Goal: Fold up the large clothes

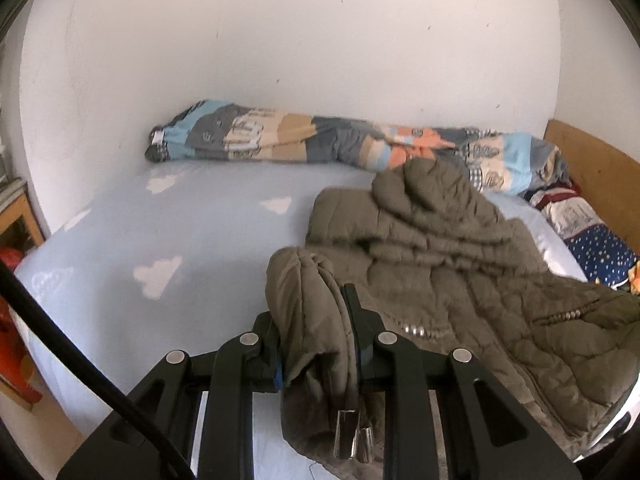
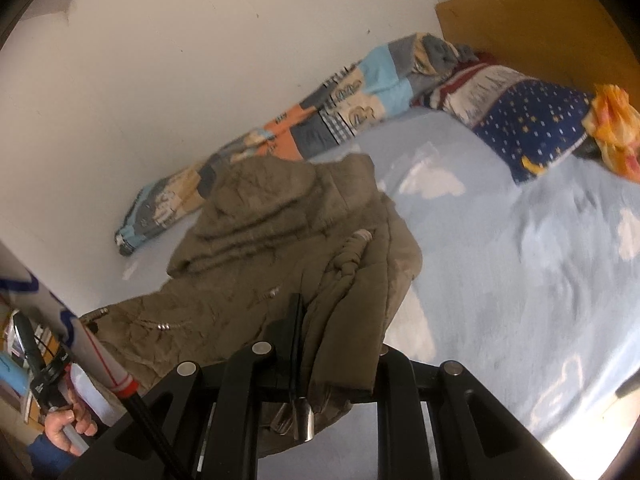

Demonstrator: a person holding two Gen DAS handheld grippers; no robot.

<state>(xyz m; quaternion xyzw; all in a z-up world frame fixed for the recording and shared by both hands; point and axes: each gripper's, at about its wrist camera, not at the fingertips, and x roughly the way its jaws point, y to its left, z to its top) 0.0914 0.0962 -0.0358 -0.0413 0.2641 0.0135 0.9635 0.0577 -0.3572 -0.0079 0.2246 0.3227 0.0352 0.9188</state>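
Note:
An olive quilted jacket (image 1: 448,248) lies on the pale blue bed sheet (image 1: 160,232), its hood toward the wall. My left gripper (image 1: 316,320) is shut on a bunched corner of the jacket's hem, and the cloth drapes over its jaws with metal cord ends hanging below. In the right wrist view the same jacket (image 2: 256,248) stretches away from my right gripper (image 2: 316,332), which is shut on another hem fold that hides its right finger. Both held edges are lifted off the bed.
A rolled patchwork quilt (image 1: 320,136) runs along the white wall. Patterned pillows (image 2: 520,120) and an orange cloth (image 2: 616,128) lie by the wooden headboard (image 2: 540,20). A person's hand (image 2: 68,420) holds the other gripper's handle at lower left. Shelving stands left of the bed.

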